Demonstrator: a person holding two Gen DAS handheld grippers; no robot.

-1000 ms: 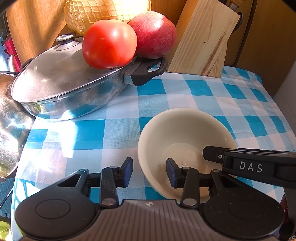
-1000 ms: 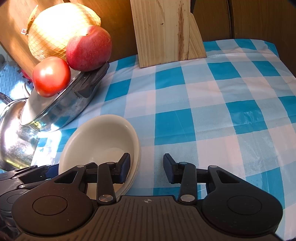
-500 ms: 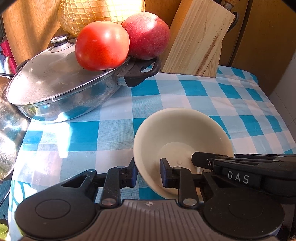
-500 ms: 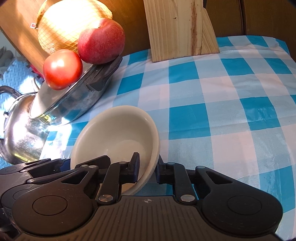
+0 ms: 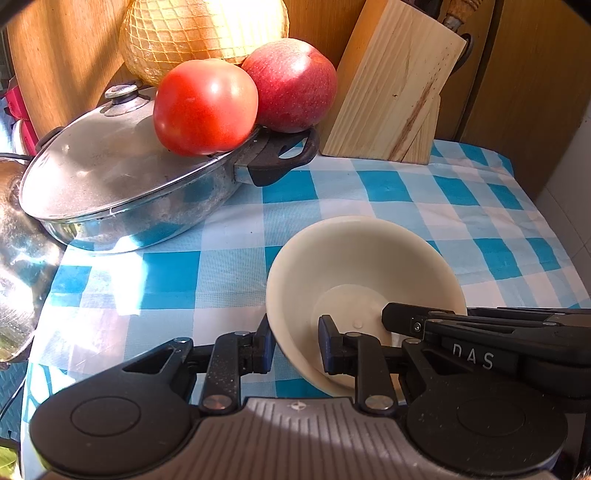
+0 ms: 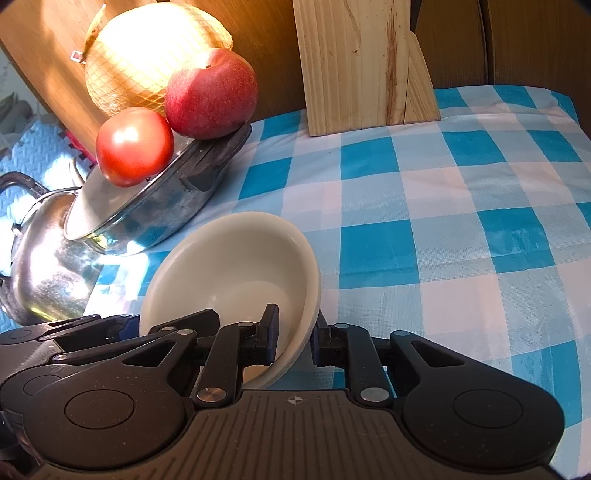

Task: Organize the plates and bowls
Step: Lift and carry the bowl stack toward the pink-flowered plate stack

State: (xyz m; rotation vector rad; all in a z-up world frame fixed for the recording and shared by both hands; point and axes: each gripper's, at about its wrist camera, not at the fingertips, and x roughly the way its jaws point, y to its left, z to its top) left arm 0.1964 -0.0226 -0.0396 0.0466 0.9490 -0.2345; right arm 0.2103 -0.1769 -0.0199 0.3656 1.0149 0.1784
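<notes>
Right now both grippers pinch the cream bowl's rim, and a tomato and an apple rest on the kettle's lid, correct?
Not quite: the tomato and apple rest on the pan, not the kettle, as the right wrist view shows. Both grippers, left and right, do pinch the cream bowl.

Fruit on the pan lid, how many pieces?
3: tomato on the lid's front, apple over the pan handle, netted melon behind both. More may be hidden behind them.

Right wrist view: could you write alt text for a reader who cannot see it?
The right hand-held gripper pinches the rim of a cream bowl over a blue-checked tablecloth, with the left hand-held gripper at the bowl's other side. Behind, a tomato and an apple sit on a lidded pan, beside a wooden knife block.
</notes>
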